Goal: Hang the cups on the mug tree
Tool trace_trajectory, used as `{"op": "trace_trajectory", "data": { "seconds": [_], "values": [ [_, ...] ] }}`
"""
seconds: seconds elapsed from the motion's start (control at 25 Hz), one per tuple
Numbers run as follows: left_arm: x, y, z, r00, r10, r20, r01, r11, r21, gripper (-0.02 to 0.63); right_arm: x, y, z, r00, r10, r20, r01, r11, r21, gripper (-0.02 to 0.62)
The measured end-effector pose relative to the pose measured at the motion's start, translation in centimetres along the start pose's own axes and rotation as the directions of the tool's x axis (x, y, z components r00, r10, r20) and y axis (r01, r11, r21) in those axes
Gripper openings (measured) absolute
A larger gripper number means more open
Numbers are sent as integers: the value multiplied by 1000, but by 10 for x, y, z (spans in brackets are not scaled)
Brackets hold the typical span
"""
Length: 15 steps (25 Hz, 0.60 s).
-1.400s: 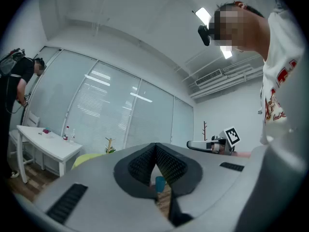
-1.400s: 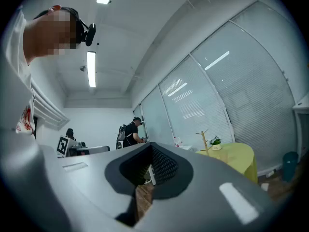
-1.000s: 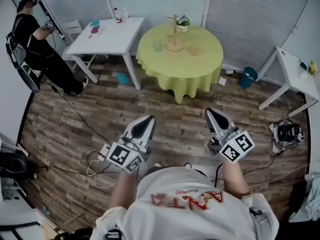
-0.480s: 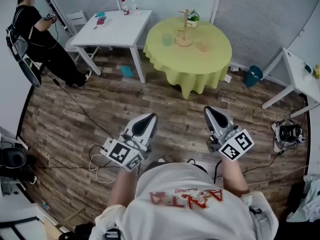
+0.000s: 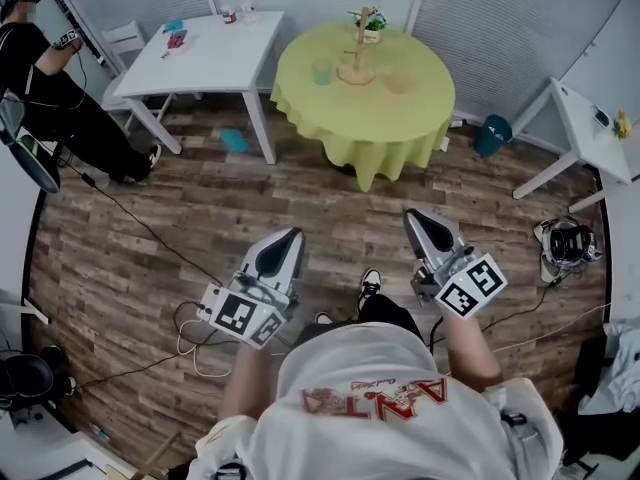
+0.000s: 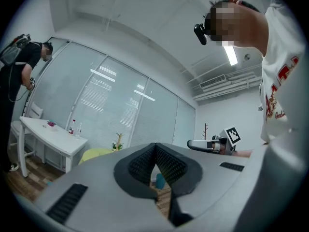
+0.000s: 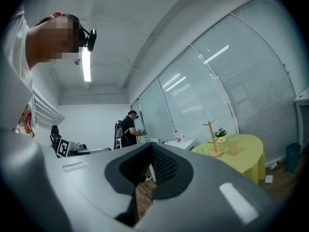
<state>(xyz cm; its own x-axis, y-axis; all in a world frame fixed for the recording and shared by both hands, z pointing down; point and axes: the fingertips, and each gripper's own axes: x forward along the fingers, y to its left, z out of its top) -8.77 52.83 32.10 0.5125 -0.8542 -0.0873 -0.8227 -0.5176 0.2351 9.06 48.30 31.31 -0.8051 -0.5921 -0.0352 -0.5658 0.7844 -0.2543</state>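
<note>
Yellow table (image 5: 400, 128) bears mug tree (image 5: 352, 56) far beyond left gripper (image 5: 284, 242) and right gripper (image 5: 423, 225).

On the far table (image 5: 400, 133), the green cup (image 5: 320, 71) and pale cup (image 5: 398, 80) are too small to show handles.

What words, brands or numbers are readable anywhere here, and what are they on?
"ANTA": red print on the person's white T-shirt, upside down in the head view.
Small red script beside that print: too blurred to read.
Cubes on the left tool and the right tool: black-and-white square patterns, no words.
Labels on the bottles on the white table: too small to read.
</note>
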Motion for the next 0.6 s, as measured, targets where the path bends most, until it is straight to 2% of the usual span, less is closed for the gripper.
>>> {"op": "trace_trajectory", "data": {
  "seconds": [0.28,0.6],
  "values": [
    [59,19,-4,999,-42,-21,42,999,10,9,26,-55,2,1000,-25,11,25,999,25,-3],
    [159,52,-8,998,-25,-56,26,999,24,9,64,-151,12,1000,-3,0,3,998,64,-2]
  ]
}}
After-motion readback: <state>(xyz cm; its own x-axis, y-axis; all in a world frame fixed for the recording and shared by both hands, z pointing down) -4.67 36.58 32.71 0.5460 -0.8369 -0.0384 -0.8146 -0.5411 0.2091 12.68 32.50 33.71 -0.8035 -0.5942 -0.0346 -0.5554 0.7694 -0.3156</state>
